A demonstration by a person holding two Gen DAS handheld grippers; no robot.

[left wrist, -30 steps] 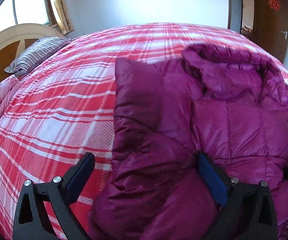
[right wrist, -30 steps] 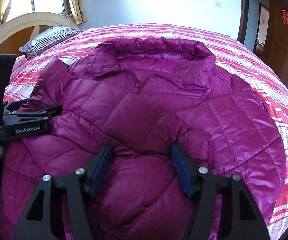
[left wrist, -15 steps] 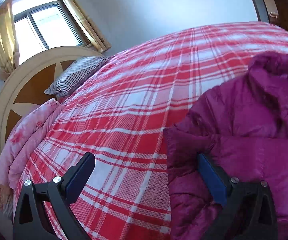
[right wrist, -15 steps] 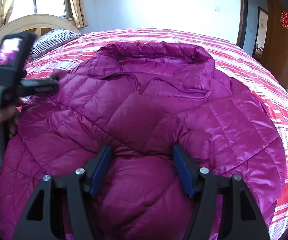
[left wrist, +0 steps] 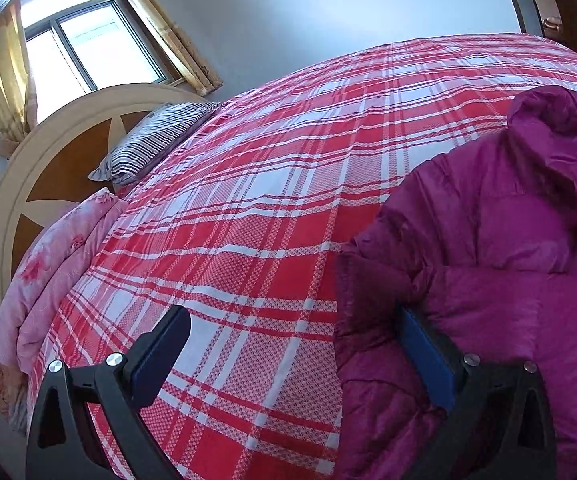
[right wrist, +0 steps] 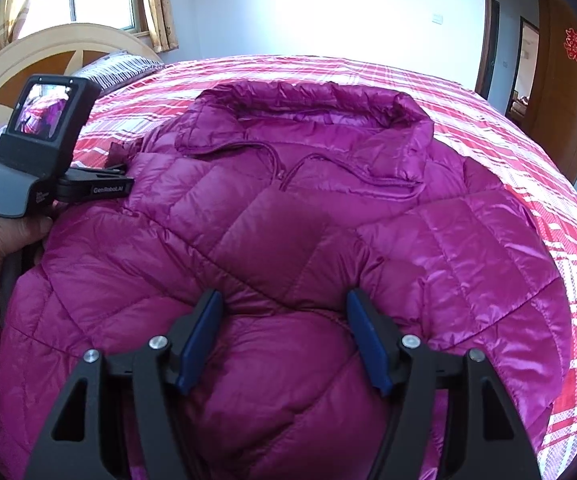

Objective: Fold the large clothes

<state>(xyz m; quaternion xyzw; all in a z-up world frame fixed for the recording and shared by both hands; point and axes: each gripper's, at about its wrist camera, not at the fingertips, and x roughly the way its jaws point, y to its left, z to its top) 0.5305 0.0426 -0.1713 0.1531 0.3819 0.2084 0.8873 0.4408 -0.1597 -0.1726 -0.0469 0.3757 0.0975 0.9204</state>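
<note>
Now | jacket (right wrist: 288, 240) on bed (left wrist: 268, 200) | left tongs (left wrist: 288, 352) released | right tongs (right wrist: 284, 340) released

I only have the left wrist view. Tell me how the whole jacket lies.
Observer: The jacket lies front up, collar at the far end, its zip open at the neck.
Operator: Now report the right gripper.
Observer: The right gripper sits over the jacket's near middle, jaws apart, straddling a puff of fabric.
Operator: Describe my gripper from outside.
Observer: The left gripper points at the jacket's shoulder edge on the headboard side; a hand grips its handle.
</note>
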